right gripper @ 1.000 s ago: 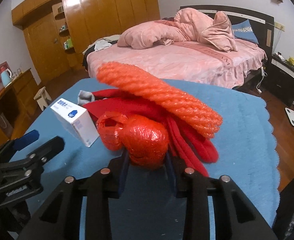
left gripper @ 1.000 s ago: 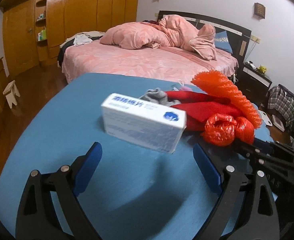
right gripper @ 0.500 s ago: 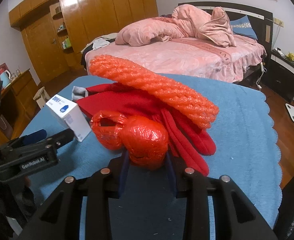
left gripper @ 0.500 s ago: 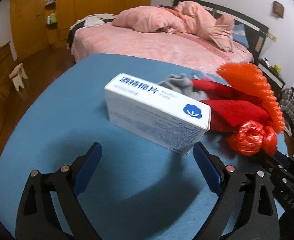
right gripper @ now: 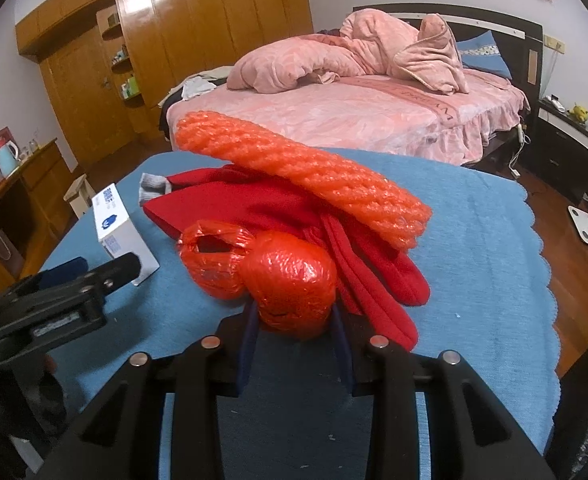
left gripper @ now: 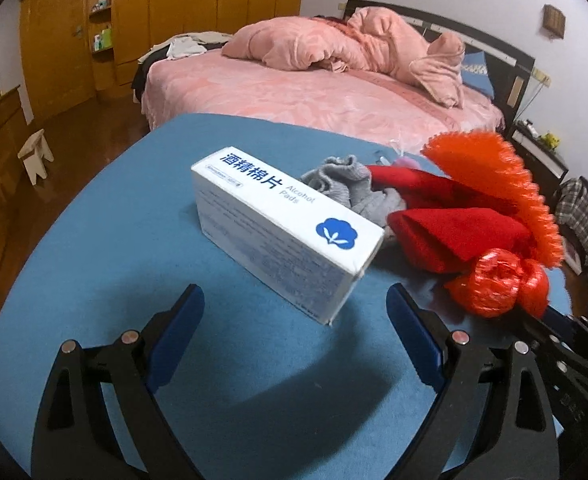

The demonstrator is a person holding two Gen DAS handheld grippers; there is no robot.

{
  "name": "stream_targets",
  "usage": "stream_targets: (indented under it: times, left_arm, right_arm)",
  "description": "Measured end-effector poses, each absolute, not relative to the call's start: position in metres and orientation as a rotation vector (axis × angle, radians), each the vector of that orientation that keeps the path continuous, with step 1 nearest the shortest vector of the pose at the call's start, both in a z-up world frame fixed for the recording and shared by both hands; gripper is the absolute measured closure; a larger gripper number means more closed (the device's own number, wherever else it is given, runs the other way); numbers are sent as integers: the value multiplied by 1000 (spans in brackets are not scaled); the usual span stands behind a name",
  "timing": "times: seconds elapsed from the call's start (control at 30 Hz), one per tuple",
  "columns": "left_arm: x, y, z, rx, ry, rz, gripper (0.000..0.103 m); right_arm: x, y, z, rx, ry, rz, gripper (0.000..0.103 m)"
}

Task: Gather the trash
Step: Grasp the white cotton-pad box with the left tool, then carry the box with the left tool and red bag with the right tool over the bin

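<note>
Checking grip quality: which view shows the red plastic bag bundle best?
The right wrist view: the red plastic bag bundle sits centred, pinched in the right claw, knot loop visible. In the left wrist view it lies at the right edge, partly cut off behind the red cloth.

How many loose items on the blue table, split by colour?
White: 1, the alcohol pads box
Grey: 1, the sock
Red: 2, the red cloth and the red plastic bag, which the right claw holds
Orange: 1, the foam net roll
Total: 5
</note>
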State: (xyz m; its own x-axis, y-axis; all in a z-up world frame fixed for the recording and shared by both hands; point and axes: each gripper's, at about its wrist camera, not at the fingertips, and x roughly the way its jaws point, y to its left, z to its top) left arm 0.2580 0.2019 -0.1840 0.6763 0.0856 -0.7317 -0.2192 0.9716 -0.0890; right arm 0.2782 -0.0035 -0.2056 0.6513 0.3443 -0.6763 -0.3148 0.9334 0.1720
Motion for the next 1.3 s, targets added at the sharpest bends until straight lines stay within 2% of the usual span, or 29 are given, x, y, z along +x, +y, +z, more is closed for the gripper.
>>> stream_targets:
  times: [0.43,0.6,0.93,1.0,1.03,1.07,1.13,1.3]
  left_arm:
    - [228,260,-186,-253,825,347,13]
    - [226,248,-178,-258,783,274,13]
    - [275,218,-177,-178,783,241,14]
    - [283,217,-183,-159,820,232,26]
    - [284,218,-185,-165,835,225,34]
    - [285,220,-187,-175,848,221,47]
    - [283,226,-189,-205,851,216,60]
    - [266,227,-183,-191,816,205,71]
  right_arm:
    - [276,-3,-205,31,774,374,69]
    - [277,-2,-205,27,778,373,69]
    - [279,-4,-207,41,790,371,69]
    - [280,-4,-207,43,793,372,69]
    - [280,-4,-207,43,794,371,69]
    - [280,-4,-207,42,794,371,69]
    - [280,-4,-207,41,794,371,69]
    - [277,-4,-204,38,780,374,69]
